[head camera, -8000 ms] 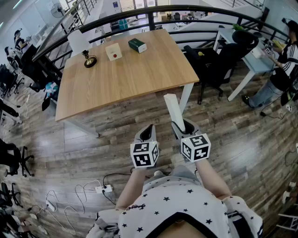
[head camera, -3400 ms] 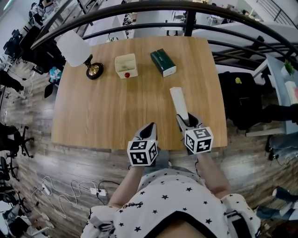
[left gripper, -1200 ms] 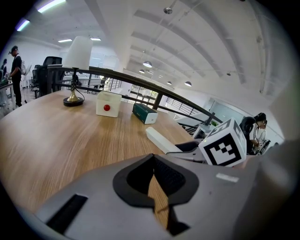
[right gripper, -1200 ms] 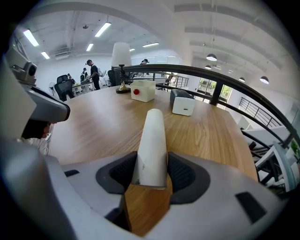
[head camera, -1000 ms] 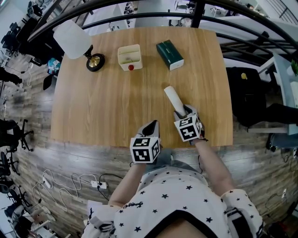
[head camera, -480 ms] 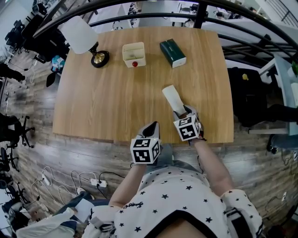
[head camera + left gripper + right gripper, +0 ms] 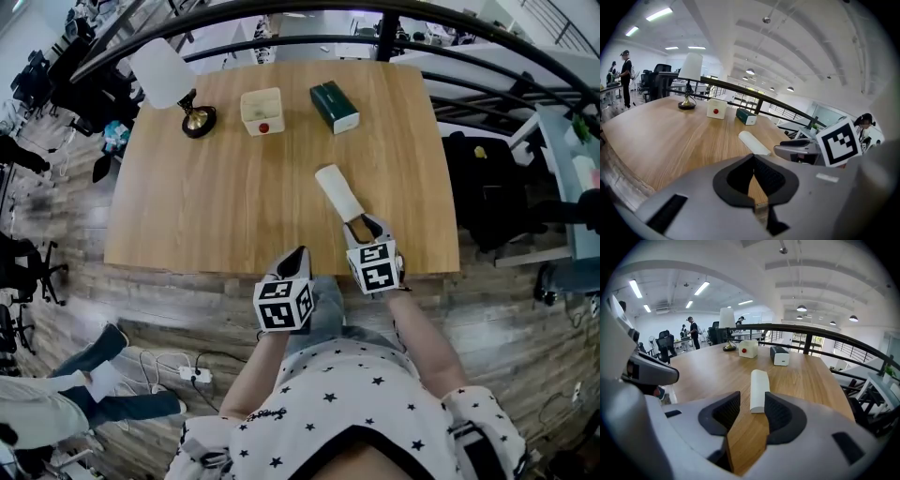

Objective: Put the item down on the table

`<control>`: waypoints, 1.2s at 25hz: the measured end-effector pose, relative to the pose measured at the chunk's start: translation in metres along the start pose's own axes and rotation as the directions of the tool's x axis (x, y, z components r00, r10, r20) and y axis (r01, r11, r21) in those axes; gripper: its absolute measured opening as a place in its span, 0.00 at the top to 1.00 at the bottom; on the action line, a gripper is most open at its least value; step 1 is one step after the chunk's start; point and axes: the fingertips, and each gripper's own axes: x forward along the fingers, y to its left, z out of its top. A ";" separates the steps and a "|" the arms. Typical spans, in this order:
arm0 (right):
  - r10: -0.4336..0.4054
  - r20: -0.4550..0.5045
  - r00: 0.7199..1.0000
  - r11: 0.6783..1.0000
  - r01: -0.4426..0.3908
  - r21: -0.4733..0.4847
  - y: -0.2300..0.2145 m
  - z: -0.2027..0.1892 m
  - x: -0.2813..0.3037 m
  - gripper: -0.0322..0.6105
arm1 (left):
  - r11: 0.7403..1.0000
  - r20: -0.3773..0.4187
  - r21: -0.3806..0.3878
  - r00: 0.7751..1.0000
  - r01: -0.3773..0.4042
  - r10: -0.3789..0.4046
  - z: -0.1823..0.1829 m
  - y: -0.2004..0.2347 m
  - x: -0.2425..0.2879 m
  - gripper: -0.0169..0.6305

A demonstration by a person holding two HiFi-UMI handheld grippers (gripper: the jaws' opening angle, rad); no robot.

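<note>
White roll [image 7: 337,192] lying flat right of centre on worktop [image 7: 234,187], open wood around it. Right gripper [image 7: 363,228] angling down just behind it, jaws apart, just been closing, nothing between. Left gripper [image 7: 298,255] hanging over worktop's lower edge, jaws together.

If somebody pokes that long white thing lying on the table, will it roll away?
The white thing looks long with rounded sides, so a sideways poke might well roll it across the table. Pushed endways, it would more likely slide. It lies straight with no sag or bend, so it is probably stiff, not floppy.
</note>
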 end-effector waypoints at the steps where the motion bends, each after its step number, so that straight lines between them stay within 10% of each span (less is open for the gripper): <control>1: 0.000 0.021 1.000 1.000 -0.001 0.012 0.002 0.001 -0.009 0.71 | 1.000 0.006 0.000 1.000 -0.003 0.003 -0.002 -0.002 -0.005 0.96; 12: 0.021 0.174 0.984 0.996 -0.036 0.084 0.034 0.003 -0.096 0.91 | 1.000 0.045 0.002 0.999 -0.003 0.003 -0.027 -0.025 -0.053 0.96; 30: -0.014 0.281 0.959 0.969 -0.057 0.242 0.102 -0.023 -0.181 0.96 | 0.993 0.072 0.092 0.994 0.073 -0.080 -0.046 -0.028 -0.126 0.96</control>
